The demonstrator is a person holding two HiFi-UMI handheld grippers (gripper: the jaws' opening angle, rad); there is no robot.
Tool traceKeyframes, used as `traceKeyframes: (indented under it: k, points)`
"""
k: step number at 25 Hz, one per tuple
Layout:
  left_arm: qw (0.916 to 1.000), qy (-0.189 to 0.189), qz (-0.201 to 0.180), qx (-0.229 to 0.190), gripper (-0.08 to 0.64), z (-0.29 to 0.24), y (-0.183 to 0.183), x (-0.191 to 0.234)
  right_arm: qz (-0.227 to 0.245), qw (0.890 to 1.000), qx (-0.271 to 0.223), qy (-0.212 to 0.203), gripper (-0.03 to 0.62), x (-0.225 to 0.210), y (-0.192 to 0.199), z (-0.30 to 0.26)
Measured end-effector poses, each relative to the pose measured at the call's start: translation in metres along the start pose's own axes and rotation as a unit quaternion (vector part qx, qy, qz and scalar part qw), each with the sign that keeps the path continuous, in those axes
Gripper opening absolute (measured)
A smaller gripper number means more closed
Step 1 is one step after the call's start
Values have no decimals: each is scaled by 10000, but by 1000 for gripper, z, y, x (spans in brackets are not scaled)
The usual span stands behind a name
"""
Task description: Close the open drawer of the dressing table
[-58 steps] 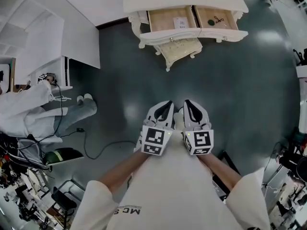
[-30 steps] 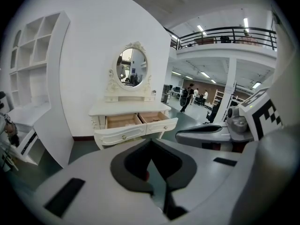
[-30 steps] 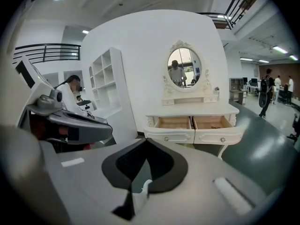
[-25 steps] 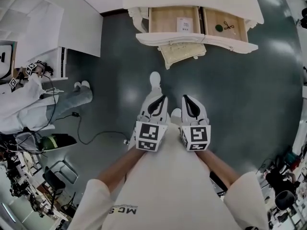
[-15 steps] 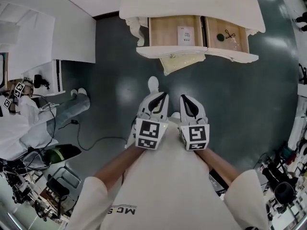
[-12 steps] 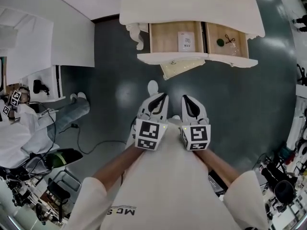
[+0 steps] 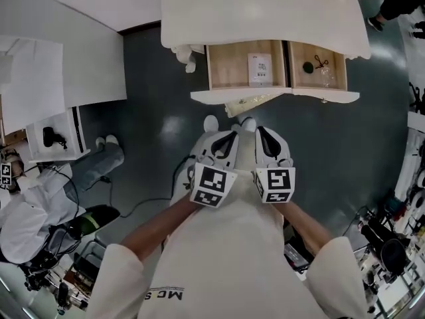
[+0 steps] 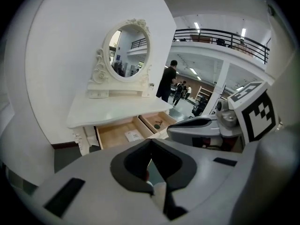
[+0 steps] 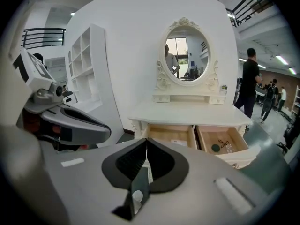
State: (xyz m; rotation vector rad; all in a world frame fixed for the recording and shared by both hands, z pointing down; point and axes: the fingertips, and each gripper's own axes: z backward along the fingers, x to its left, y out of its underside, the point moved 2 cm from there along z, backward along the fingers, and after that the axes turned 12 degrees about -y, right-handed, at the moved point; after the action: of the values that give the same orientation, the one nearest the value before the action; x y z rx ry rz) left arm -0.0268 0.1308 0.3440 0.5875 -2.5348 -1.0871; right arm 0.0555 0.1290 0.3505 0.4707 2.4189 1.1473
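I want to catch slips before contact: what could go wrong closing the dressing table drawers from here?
Two drawers stand open, the left drawer and the right drawer; pushing one may leave the other out.
The left gripper and right gripper are shut; a narrow off-centre push could skew a drawer.
The stool under the fronts may trip the person.

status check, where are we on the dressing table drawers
Jaws shut and empty on left gripper and right gripper, short of the dressing table. Open: left drawer and right drawer. A stool tucked below their fronts, path looks clear.
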Motion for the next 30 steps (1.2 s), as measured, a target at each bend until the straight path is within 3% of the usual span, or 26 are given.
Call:
traceKeyframes:
  k: [7,16,24,30]
  points:
    - [9996,-125,3,256,9,-39,-5,-6,-21,9998,114,-189,5,-33,7,-22]
    - [9976,-275,231,596,9,-77,22,-19,-431,9984,115,-355,9,-56,28,-32]
    - [9926,-694,633,772,9,-98,43,0,-626,9958,269,-606,49,-64,46,-55]
    - [9903,-790,747,865,9,-114,56,8,-660,9951,426,-600,100,-70,62,-76]
